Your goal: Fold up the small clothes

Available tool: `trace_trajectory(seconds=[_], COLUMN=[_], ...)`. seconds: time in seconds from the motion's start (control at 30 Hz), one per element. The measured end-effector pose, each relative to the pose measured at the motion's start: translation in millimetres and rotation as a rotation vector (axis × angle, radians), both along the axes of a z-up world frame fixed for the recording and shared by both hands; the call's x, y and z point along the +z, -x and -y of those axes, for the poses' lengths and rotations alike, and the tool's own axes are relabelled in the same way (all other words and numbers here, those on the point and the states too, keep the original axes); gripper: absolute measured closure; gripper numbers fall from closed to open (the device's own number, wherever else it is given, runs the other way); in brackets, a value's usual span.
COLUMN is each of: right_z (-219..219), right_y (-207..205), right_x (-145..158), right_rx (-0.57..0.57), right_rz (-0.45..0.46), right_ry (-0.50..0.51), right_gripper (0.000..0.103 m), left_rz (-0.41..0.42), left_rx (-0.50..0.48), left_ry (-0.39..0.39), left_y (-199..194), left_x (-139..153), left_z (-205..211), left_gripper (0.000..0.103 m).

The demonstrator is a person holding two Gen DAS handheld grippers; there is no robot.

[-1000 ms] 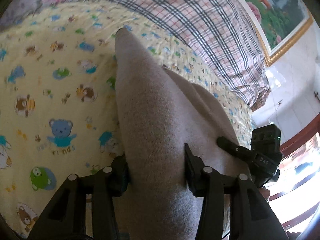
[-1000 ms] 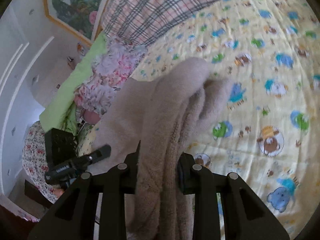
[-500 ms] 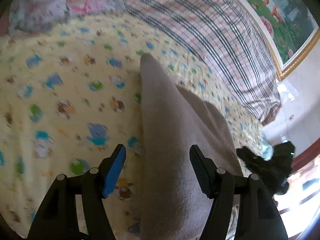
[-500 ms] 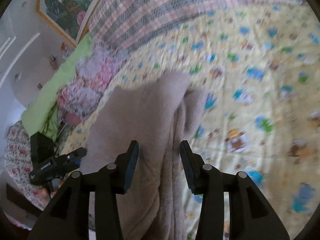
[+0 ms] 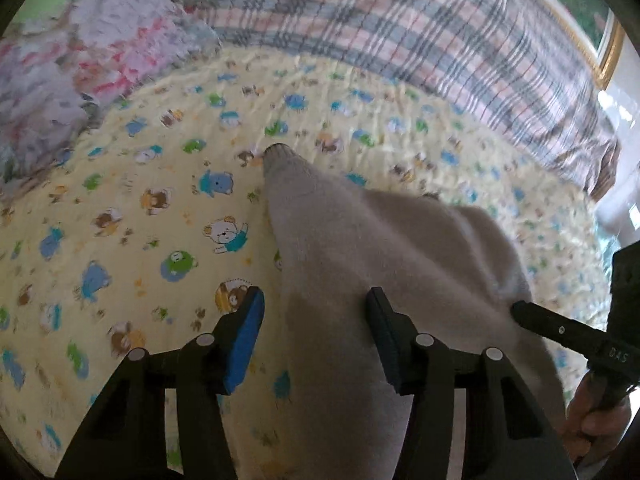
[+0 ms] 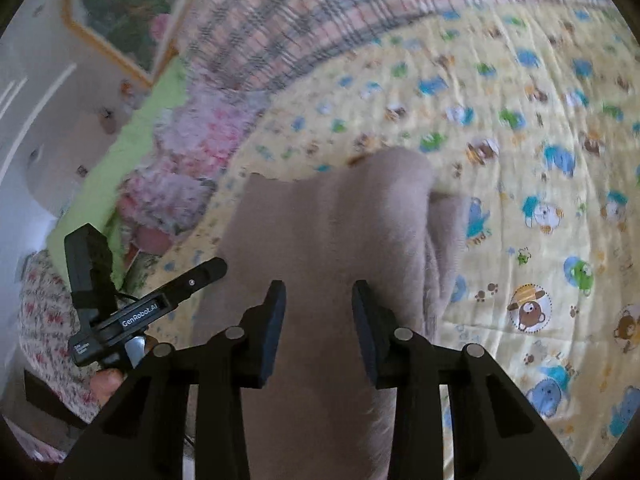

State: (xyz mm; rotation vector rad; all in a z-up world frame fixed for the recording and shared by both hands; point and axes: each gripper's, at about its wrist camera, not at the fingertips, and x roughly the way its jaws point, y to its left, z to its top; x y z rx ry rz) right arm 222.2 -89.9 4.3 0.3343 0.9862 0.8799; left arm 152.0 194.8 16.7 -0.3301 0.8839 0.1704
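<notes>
The worry from here is that the beige knitted garment (image 5: 384,248), lying on the bear-print quilt (image 5: 120,208) of the bed, gets dragged or its fold slumps if either pair of fingers snags the fuzzy knit. The left gripper (image 5: 316,320) has just narrowed from a wider gape, its blue-padded fingers (image 5: 244,336) part-open and astride the cloth without pressing it. The right gripper (image 6: 318,320), also just narrowed, straddles the cloth closely; through the blur I judge it not pinching.
</notes>
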Motion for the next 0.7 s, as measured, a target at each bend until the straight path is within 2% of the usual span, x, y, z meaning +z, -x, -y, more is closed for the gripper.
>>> trace_trajectory(seconds=[0.1, 0.13, 0.17, 0.27, 0.37, 0.53, 0.7], right_z=[-6.6, -8.1, -7.4, 3.6, 8.5, 32.3, 57.1], right_y=[-14.6, -20.7, -23.6, -31.9, -22.1, 12.5, 50.1], right_x=[-17.9, -25.8, -29.9, -36.5, -28.8, -6.0, 7.6], right_rx=[-0.009, -0.015, -0.019, -0.039, -0.045, -0.061, -0.065], right_rz=[-0.015, -0.013, -0.006, -0.039, -0.021, 0.02, 0.052], right_ry=[0.08, 0.106, 0.113, 0.062, 0.045, 0.008, -0.001], right_gripper=[0.083, 0.096, 0.102, 0.103, 0.101, 0.099, 0.095], left_rz=[-0.038, -0.035, -0.035, -0.029, -0.002, 0.055, 0.065], left_rx=[-0.007, -0.01, -0.012, -0.008, 0.01, 0.02, 0.008], left_ry=[-0.039, -0.05, -0.057, -0.05, -0.03, -0.005, 0.056], left_y=[-13.4, -15.6, -16.1, -12.5, 5.3, 57.5, 110.4], left_x=[-20.8, -23.8, -24.4, -19.9, -6.1, 17.1, 16.8], left_z=[-2.4, -3.1, -3.0, -3.9, -1.6, 7.1, 19.5], left_gripper=[0.049, 0.049, 0.048, 0.048, 0.048, 0.047, 0.045])
